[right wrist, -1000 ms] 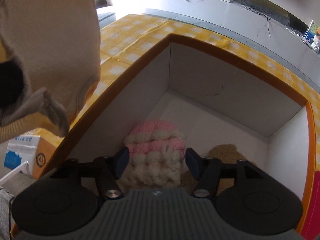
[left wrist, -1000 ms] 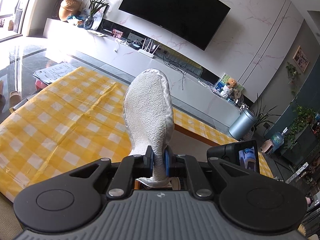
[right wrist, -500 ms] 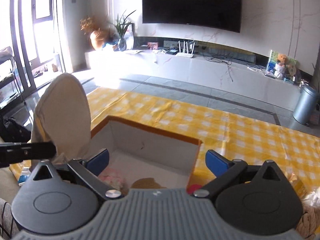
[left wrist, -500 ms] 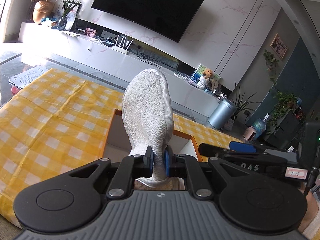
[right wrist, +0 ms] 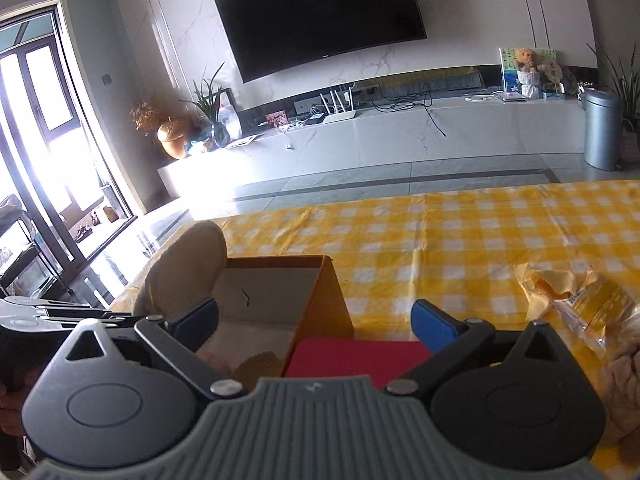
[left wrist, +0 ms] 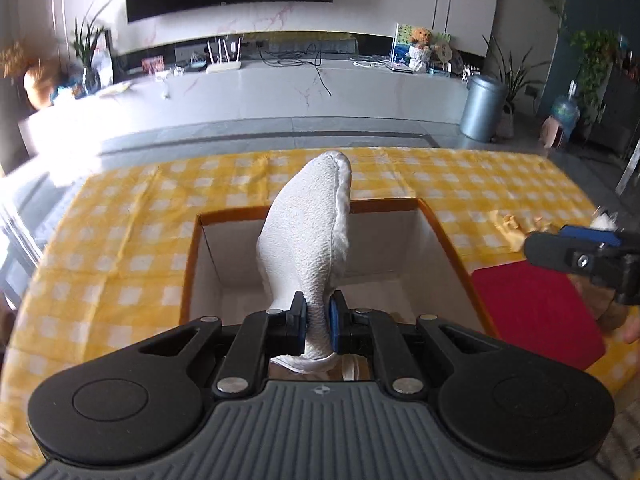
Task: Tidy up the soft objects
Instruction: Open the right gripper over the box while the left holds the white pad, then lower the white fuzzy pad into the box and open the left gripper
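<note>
Now we have the insole pinched at its heel end between the closed pads of the left gripper, standing upright with its toe tilted forward over the open box. The box sits on the checked tablecloth, and a red pad lies just beside its right wall. From the right wrist view, our right gripper is spread wide and holds nothing, aimed at the gap between the box and the red pad; a soft beige lump shows on the box floor, with something pinkish beside it that we cannot make out.

To do this well, we judge we should lower the insole until most of it is below the rim, then tip it flat toward a bare part of the floor before letting go. Released upright, it would likely lean on a wall or flop over the edge. We should keep the right gripper clear, since it sits near the box's right side.
</note>
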`<state>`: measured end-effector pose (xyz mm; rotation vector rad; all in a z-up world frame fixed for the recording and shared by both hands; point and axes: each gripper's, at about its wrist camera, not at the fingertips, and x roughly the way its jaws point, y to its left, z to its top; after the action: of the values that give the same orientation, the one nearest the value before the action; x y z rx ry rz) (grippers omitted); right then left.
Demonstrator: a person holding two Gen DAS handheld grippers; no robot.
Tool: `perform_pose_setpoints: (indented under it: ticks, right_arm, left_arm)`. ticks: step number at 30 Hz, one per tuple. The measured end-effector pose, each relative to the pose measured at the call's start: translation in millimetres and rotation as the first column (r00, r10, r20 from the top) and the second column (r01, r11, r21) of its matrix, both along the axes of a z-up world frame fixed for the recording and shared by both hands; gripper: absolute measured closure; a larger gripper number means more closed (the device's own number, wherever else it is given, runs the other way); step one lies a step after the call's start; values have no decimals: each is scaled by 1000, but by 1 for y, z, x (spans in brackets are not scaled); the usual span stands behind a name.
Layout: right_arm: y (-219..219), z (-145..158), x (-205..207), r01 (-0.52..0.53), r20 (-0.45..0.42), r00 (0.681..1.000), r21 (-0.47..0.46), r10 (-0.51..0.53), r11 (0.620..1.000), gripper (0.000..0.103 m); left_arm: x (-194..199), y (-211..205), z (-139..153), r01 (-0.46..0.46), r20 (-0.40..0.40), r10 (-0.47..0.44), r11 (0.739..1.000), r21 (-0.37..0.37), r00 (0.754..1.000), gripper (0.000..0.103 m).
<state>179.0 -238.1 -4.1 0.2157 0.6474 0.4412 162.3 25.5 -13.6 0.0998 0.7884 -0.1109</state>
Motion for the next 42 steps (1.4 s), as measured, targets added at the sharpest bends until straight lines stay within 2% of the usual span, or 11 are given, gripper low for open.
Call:
perform_pose_setpoints:
  ticks: [2,3,5,8,10,12,14,22,28,32,42]
  right_arm:
    - [-5,-2,3,12,-17,1000,35,-11,999,3]
    - [-11,-3,4,13,-29,1000,70,-11,997,3]
    - [-18,-6,4,11,-51,999,128,-4,992,3]
    - [-21,-7,4,15,-64,998,164,-5,986,3]
    - [-22,-6,3,26,-60,998,161,-17,987,3]
    - [-20,-6,2,18,-61,998,164,-8,986,3]
    - [-18,-6,3,11,-66,998,170,0,985,3]
    - [-13,-10,3,7,-85,996,153,6,988,3]
    - [-16,-5,-1,12,-67,998,155,-1,988,3]
    - [-23,3,-5,21,-48,999,162,-14,987,3]
    - [-69,44,-44,114,86,989,65,-119,991,3]
  left_arm:
    - [-2,-18,-10,124,0,-126,982,141,992,90]
    - [-2,-22,-17,166,-22,-165,972,167,986,89]
    - [-1,-27,-29,198,-74,-188,966,169,979,89]
    - [-3,-31,-40,214,-91,-199,955,208,976,83]
    - [-4,-31,-39,189,-64,-179,957,220,982,68]
    - [-8,-30,-33,138,-5,-141,961,238,990,21]
    - [-17,-30,-24,98,82,-123,959,266,989,8]
    - [-29,-23,8,33,181,-84,962,272,980,8]
    - [-38,-9,37,-38,235,11,993,108,972,8]
    - [-49,-4,55,-91,279,85,996,7,957,8]
    - [-71,-22,96,-114,327,136,990,-86,935,8]
